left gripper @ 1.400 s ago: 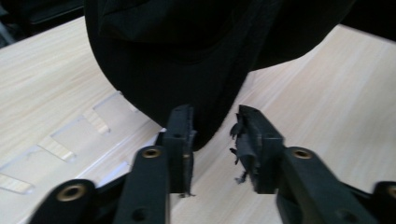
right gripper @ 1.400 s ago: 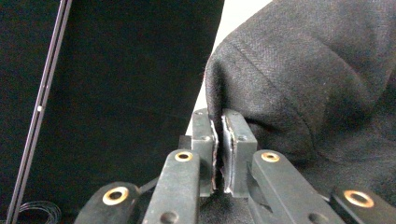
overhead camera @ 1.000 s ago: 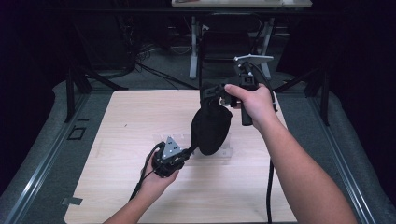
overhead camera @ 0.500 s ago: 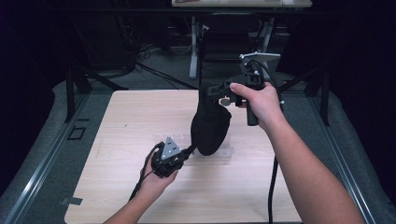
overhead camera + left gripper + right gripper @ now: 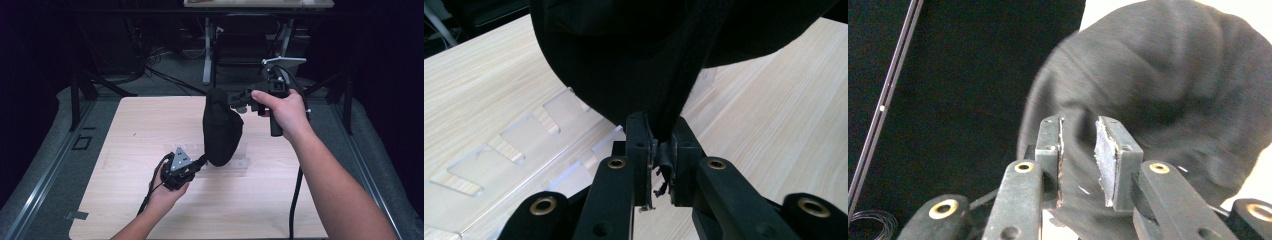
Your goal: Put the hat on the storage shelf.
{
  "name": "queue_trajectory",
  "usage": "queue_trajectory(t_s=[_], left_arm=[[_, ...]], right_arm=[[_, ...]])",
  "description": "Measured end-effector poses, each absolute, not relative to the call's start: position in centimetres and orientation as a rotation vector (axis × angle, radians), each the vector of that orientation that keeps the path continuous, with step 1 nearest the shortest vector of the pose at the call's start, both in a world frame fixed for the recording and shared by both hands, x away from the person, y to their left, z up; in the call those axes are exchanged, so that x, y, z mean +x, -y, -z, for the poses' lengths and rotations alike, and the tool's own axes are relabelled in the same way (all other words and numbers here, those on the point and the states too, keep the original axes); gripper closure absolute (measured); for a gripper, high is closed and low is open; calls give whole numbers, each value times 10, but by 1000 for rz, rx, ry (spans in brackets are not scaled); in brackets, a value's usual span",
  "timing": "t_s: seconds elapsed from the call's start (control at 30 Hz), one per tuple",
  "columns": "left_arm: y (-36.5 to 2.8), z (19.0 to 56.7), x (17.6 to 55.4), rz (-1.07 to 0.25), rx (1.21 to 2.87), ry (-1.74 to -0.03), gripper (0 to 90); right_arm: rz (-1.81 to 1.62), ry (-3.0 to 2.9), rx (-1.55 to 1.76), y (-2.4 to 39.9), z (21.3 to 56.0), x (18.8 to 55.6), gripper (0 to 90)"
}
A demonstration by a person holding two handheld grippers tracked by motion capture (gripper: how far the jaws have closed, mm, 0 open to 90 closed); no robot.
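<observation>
Dark floor and desk legs ring a pale wooden table (image 5: 125, 200), on which lies a clear plastic rack (image 5: 514, 145) with cut-out slots. At the near end, the left gripper (image 5: 659, 150) pinches a thin fold of a black cloth bag (image 5: 221, 132) at its low edge, jaws pressed nearly together on the fabric. The right gripper (image 5: 1078, 150) has its pads set a little apart with cloth between them; whether they truly bite it I cannot tell. The bag hangs above the table's middle, over the rack, its long axis close to upright and leaning slightly, rounded bottom toward the left gripper, narrow top at the right. To spread it well, I judge both grips should stay firm and the hands draw apart gently, keeping the fabric taut without tearing free.
</observation>
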State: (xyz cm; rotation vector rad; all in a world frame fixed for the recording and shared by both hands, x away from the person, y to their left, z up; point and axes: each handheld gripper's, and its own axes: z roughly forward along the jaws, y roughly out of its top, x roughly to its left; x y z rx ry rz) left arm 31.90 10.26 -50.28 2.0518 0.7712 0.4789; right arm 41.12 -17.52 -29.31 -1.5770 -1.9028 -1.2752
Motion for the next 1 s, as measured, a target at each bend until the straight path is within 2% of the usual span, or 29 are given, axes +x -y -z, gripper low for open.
queue_trajectory(t_s=[0.47,1.0], left_arm=[[-119,533,324,-402,2055,-888,829],[-121,544,319,-420,2053,-905,795]], right_arm=[[1258,1949,-1644,191,298,404,718],[1245,2064,-1725,200,301,393,707]])
